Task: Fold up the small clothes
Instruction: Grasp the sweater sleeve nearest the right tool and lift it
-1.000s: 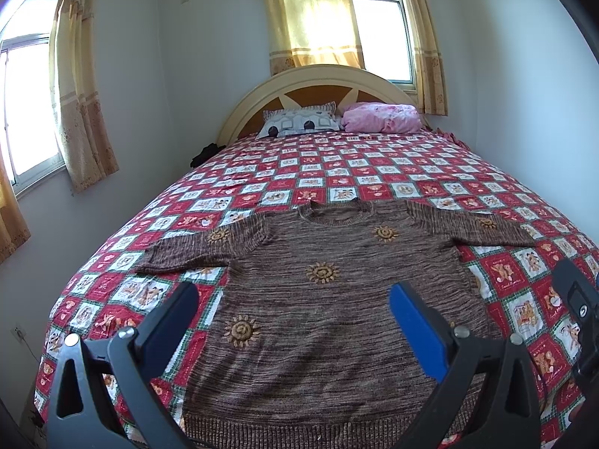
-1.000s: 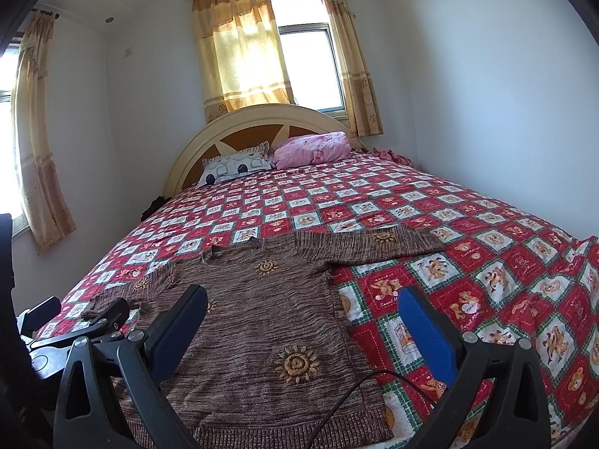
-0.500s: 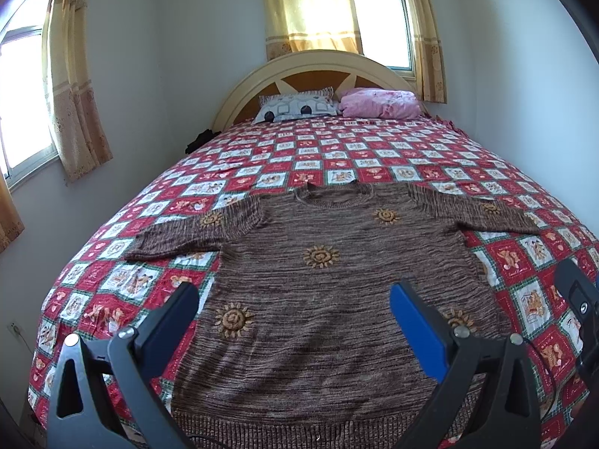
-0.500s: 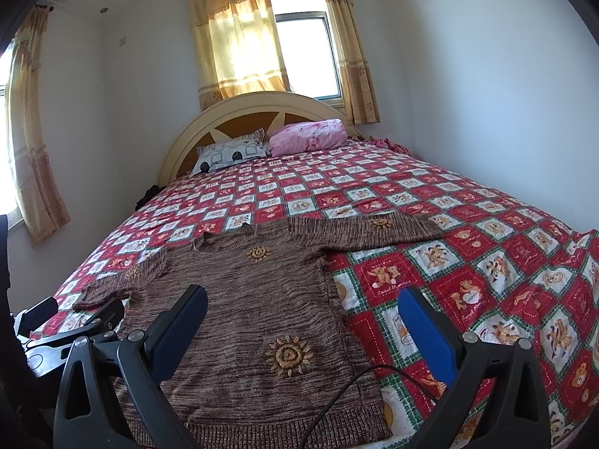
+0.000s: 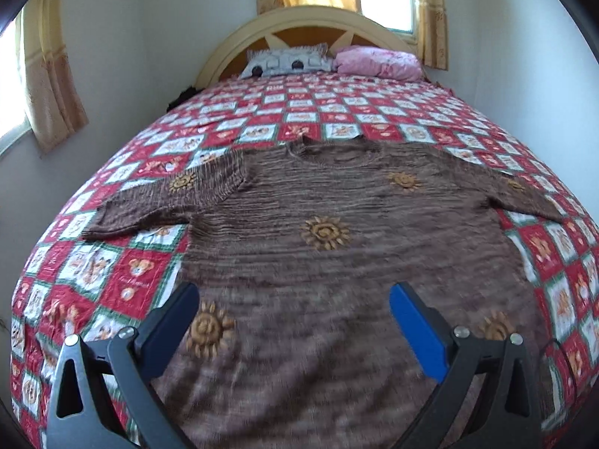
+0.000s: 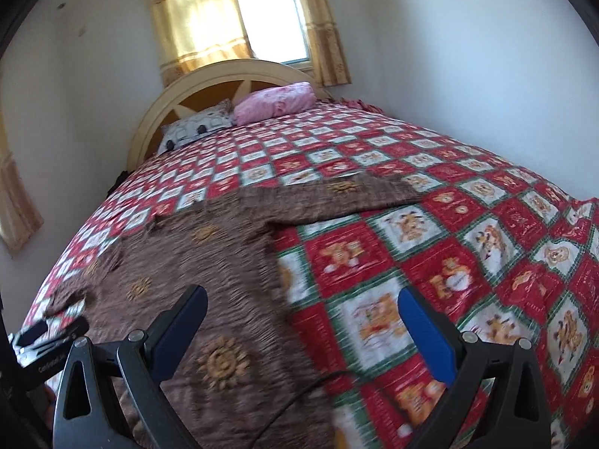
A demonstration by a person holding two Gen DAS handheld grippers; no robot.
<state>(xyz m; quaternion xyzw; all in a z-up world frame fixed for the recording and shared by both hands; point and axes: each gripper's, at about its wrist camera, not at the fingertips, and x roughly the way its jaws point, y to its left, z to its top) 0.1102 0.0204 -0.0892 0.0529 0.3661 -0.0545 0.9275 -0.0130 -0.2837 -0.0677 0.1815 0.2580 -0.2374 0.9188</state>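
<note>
Right gripper (image 6: 299, 321) hangs wide open over the brown sweater (image 6: 209, 262), which lies flat on the checked bedspread (image 6: 468, 232); one sleeve reaches toward one o'clock, pink pillow (image 6: 277, 103) at twelve.

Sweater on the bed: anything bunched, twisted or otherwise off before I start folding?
Nothing stands out. The brown sweater lies flat on the quilt, both sleeves spread sideways. Both hand-held grippers, left and right, are open and empty.

The left gripper (image 5: 292, 318) had black triangular-cutout arms, silver screws and blue finger pads (image 5: 415, 325). The right gripper (image 6: 301, 321) matched it, with a thin black cable (image 6: 299, 393) beneath.
</note>
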